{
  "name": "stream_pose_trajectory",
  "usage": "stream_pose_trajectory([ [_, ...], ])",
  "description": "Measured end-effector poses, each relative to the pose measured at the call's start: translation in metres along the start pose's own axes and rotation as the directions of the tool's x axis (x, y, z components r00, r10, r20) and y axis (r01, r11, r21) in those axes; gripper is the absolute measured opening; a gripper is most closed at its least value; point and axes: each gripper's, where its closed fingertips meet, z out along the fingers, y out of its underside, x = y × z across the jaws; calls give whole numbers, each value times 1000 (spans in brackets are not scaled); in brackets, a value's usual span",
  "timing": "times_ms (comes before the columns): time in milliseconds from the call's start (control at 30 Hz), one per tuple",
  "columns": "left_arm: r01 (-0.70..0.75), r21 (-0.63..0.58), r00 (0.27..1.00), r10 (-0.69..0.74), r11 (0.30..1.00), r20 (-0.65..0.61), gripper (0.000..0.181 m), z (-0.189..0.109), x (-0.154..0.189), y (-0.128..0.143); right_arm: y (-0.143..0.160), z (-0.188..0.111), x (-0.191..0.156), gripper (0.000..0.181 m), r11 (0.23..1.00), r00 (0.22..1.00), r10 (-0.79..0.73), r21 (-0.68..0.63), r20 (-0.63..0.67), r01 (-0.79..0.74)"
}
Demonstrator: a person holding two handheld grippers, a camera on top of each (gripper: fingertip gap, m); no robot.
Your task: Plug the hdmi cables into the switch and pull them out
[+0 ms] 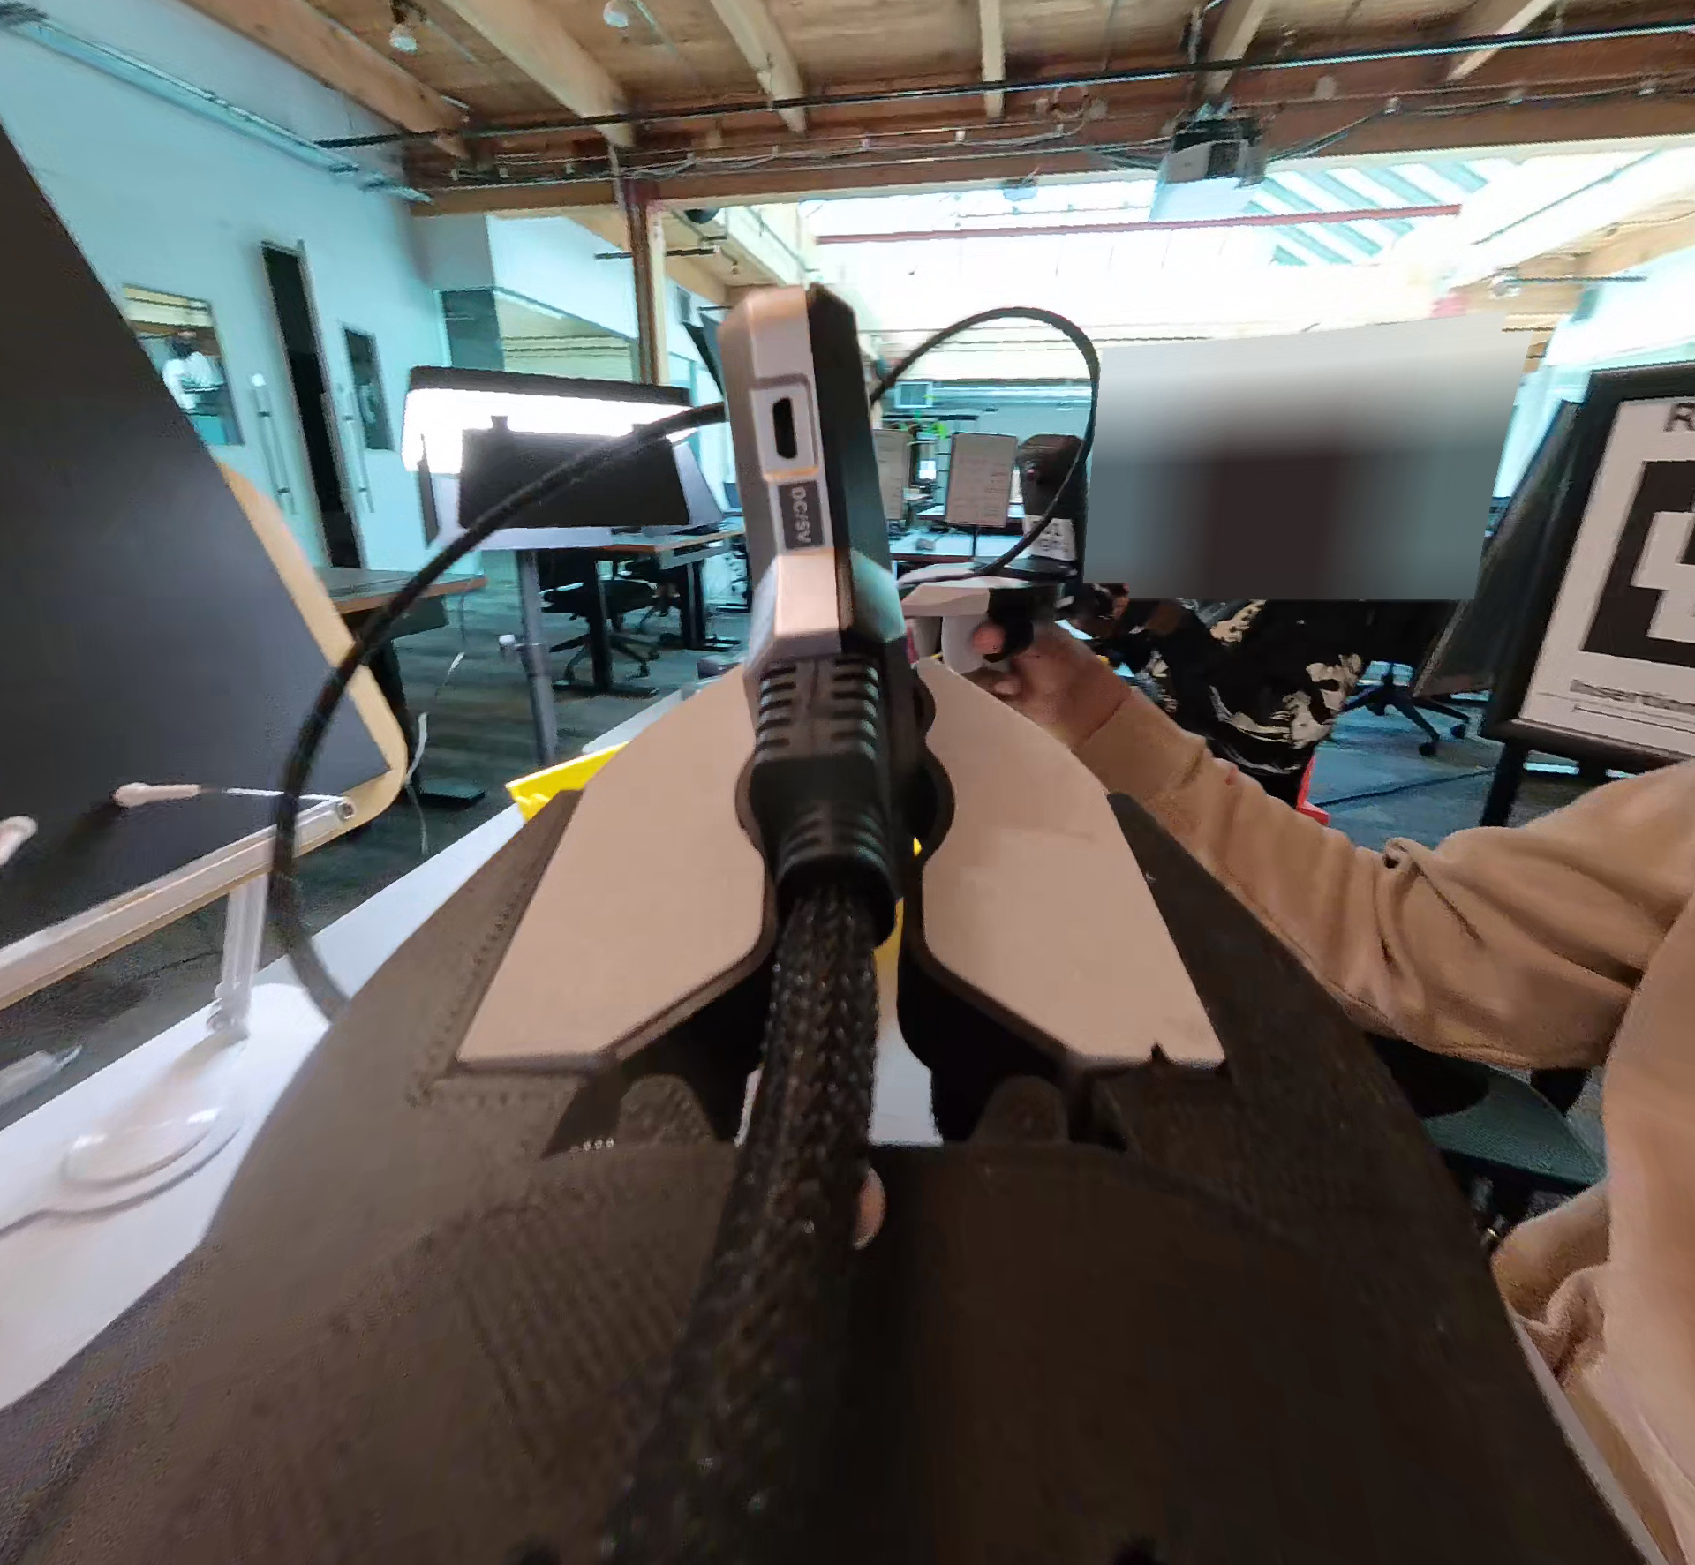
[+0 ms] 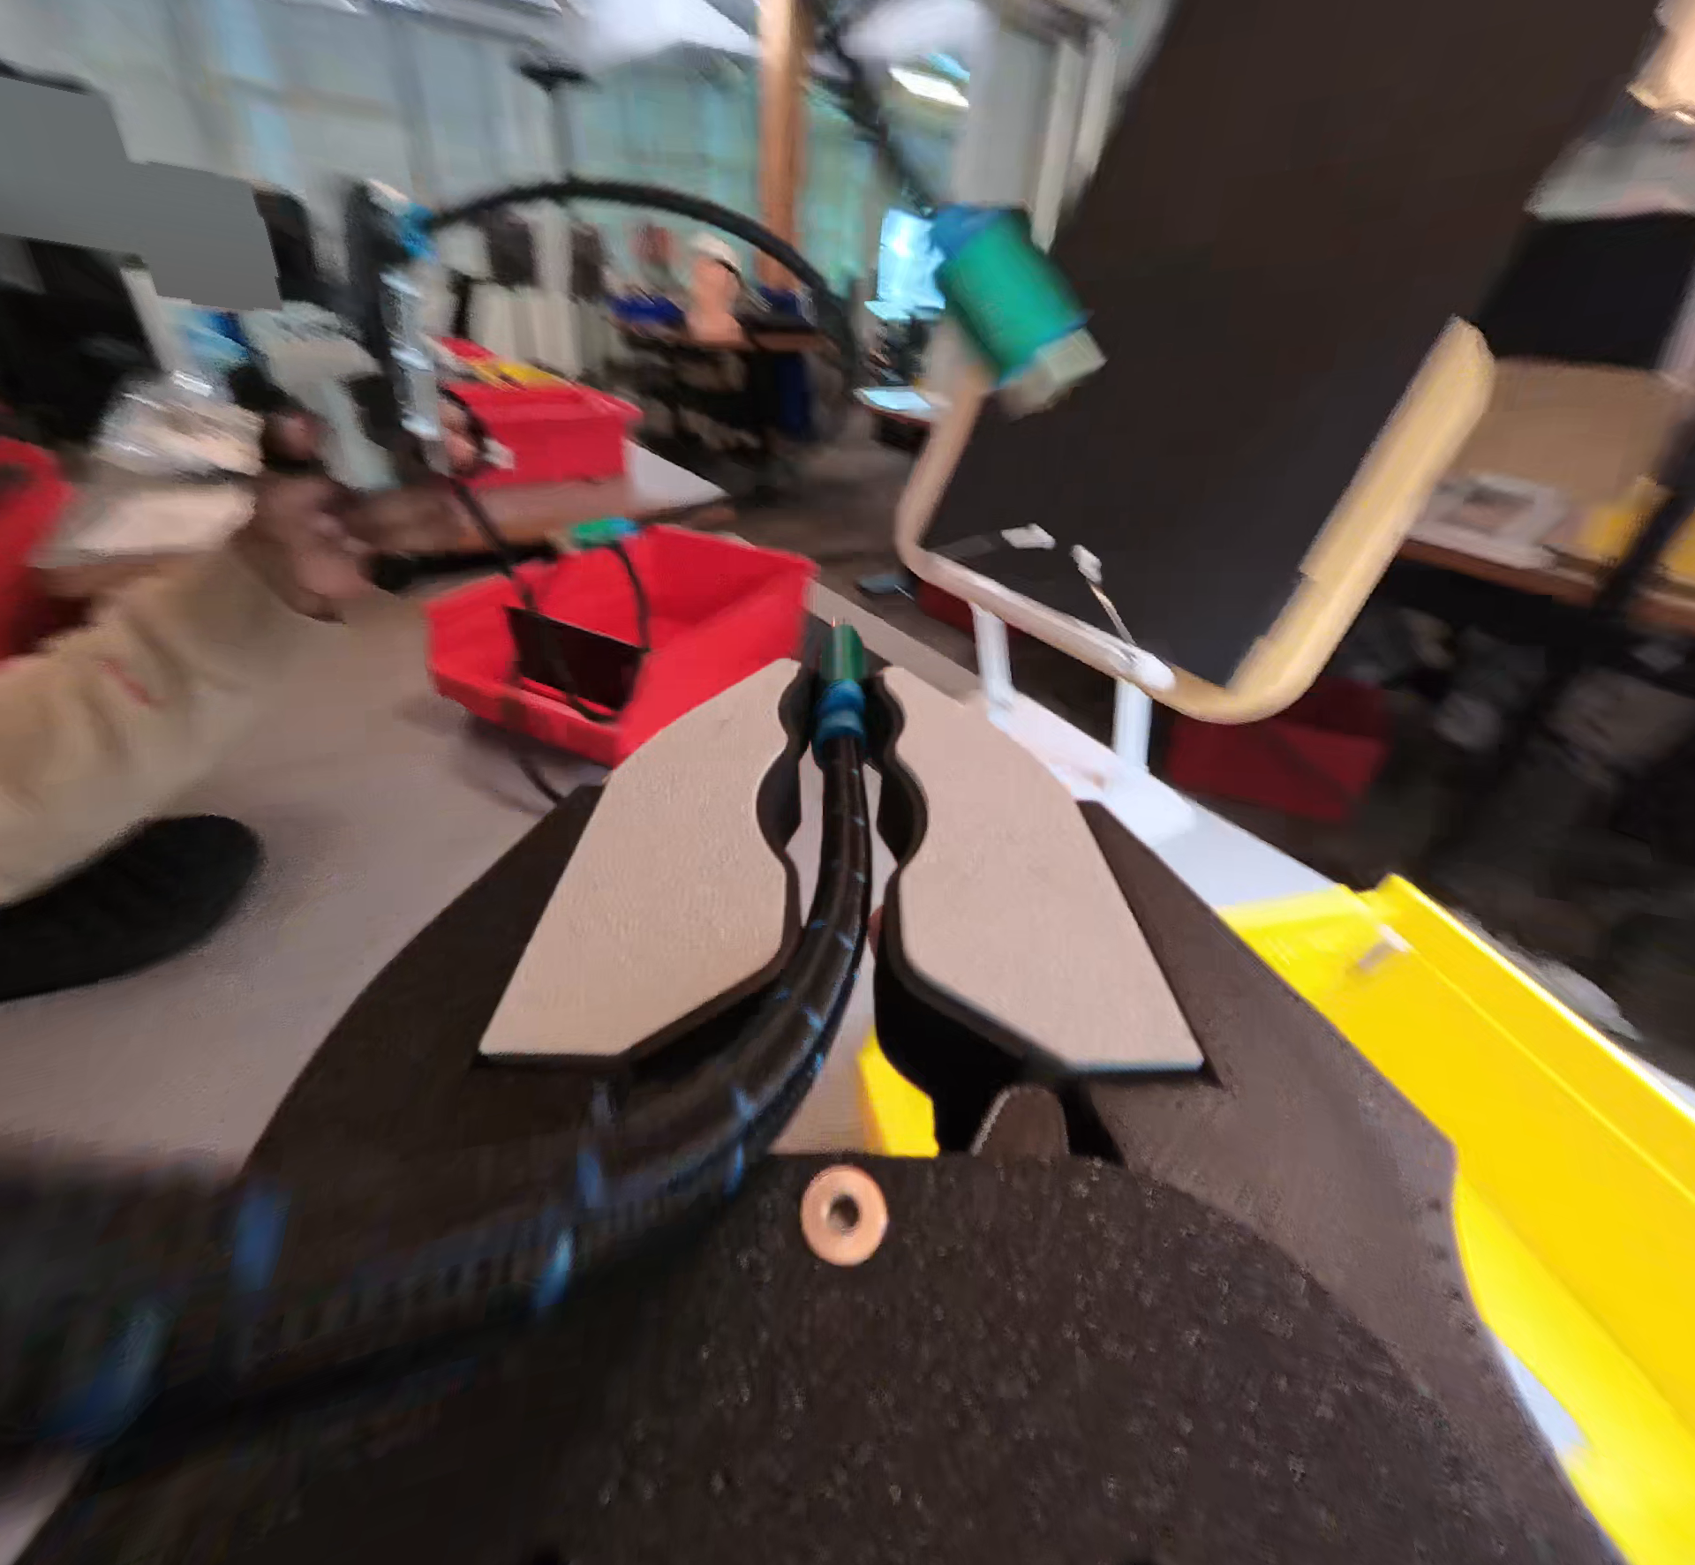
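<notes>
In the left wrist view my left gripper (image 1: 836, 696) is shut on the black HDMI plug (image 1: 821, 751) of a thick braided cable (image 1: 798, 1108). The plug sits in the bottom end of the silver and black switch (image 1: 789, 466), which stands upright in the air above the fingers. A thin black cable (image 1: 367, 631) loops away from the switch. In the blurred right wrist view my right gripper (image 2: 839, 686) is shut on a black cable (image 2: 839, 842) just behind its small green and blue plug (image 2: 842, 654). A second green plug (image 2: 1009, 301) with a bare silver end hangs in the air upper right.
A black board with a wooden rim (image 2: 1238, 329) stands on a white stand at the table edge; it also shows in the left wrist view (image 1: 138, 604). A yellow bin (image 2: 1467, 1108) lies at right. A red bin (image 2: 697, 595) holds a black box with cables. A person's sleeve (image 1: 1376, 925) reaches in. There is about 25 centimeters between the tips of the two grippers.
</notes>
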Motion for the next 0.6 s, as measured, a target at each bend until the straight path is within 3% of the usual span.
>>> stream_pose_trajectory([
  [100,24,17,1000,-24,1000,7,24,-3,-2,-3,35,-15,39,11,971,971,-12,-233,-239,-46],
  [167,32,24,999,-32,999,8,24,-4,-2,-5,61,-31,67,11,907,910,-136,-420,-392,-45],
  [233,28,19,999,-28,999,19,24,-6,-4,-5,80,-46,82,12,833,861,-219,-547,-459,-80],
  [333,33,21,999,-34,999,22,24,-8,-6,-5,108,-64,89,12,715,837,-261,-679,-481,-167],
  [467,47,18,999,-48,999,22,24,-9,-7,-3,153,-77,75,11,522,890,-207,-815,-407,-251],
  [600,54,0,998,-54,999,10,25,-6,-6,0,168,-80,71,12,463,898,-158,-834,-411,-301],
])
